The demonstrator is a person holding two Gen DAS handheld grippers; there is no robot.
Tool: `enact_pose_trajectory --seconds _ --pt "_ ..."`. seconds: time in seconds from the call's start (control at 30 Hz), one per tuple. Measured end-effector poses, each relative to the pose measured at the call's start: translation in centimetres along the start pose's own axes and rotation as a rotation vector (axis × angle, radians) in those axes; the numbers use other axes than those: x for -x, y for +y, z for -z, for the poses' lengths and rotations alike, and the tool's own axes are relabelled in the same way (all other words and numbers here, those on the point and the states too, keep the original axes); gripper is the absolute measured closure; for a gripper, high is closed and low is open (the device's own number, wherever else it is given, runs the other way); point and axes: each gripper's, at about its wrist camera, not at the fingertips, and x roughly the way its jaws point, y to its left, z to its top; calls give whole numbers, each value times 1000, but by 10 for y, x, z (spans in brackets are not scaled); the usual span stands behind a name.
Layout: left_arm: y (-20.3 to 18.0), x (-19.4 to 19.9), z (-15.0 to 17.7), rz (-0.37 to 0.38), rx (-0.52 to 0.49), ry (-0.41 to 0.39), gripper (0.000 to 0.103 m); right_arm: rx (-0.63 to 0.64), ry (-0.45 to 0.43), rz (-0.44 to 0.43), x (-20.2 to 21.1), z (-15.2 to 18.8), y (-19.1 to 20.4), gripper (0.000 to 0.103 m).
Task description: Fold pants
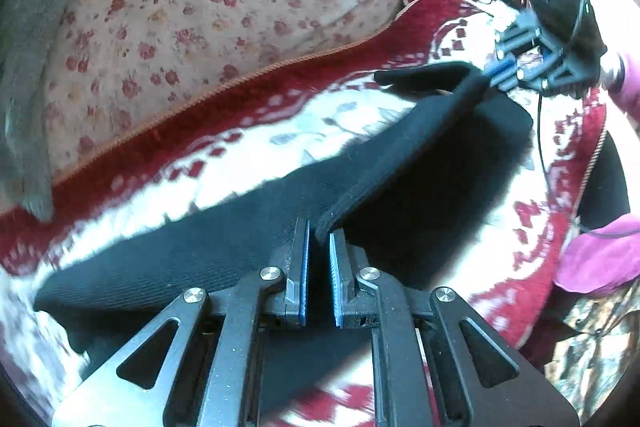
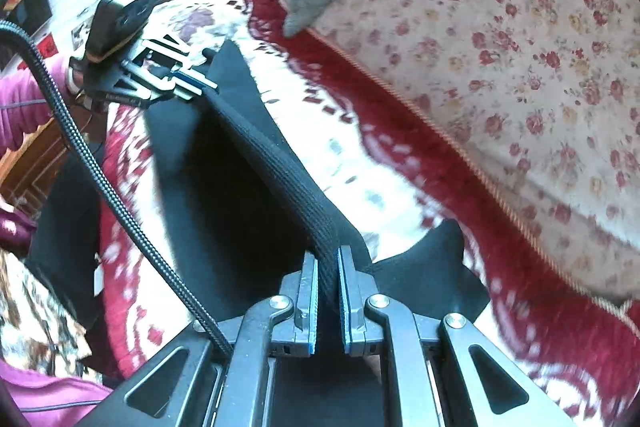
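broadly, a red and white patterned woven rug (image 1: 240,131) carries the black knit pants (image 1: 208,251); their ribbed waistband (image 2: 280,171) stretches taut between left gripper (image 1: 319,239) and right gripper (image 2: 328,267), each clamped on one end, legs trailing near.

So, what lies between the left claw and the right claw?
The ribbed band of the black pants stretches between the left claw and the right claw, lifted above the red rug; both wrist views show it.

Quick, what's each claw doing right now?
Left claw: shut on the black knit pants.
Right claw: shut on the same pants' waistband edge.
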Motion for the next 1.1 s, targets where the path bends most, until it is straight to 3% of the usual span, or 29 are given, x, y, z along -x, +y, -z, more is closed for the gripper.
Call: enact_pose_trajectory --seconds 0.2,0.37,0.5,0.63,0.67,0.73,0.77,0.8,0.9,1.0,1.1 --pt "-23 7 25 -12 101 27 95 -88 -35 23 -7 52 41 94" --pt "-23 11 41 18 298 39 93 -167 -80 45 -25 74 50 94" --pt "-28 21 57 10 376 24 93 -268 -130 9 -20 85 46 87" --pt "-9 52 84 2 552 -46 92 -348 -152 -33 -10 90 38 80" --pt "-2 60 90 -14 590 -64 90 -373 -162 -47 -5 92 38 78" --pt "15 79 99 -49 664 -112 69 -419 -178 -68 3 94 35 73" --pt "25 90 102 -71 701 -143 50 -439 -196 -72 8 94 32 70" --pt "35 98 103 -89 732 -178 38 -465 -217 -80 13 94 28 69" --pt "66 116 106 -114 849 -277 34 -575 -274 -84 26 91 11 64" --pt "94 110 106 -174 937 -268 34 -674 -329 -58 36 84 -9 58" --pt "112 91 107 -156 1016 -241 34 -741 -381 -80 39 81 -16 58"
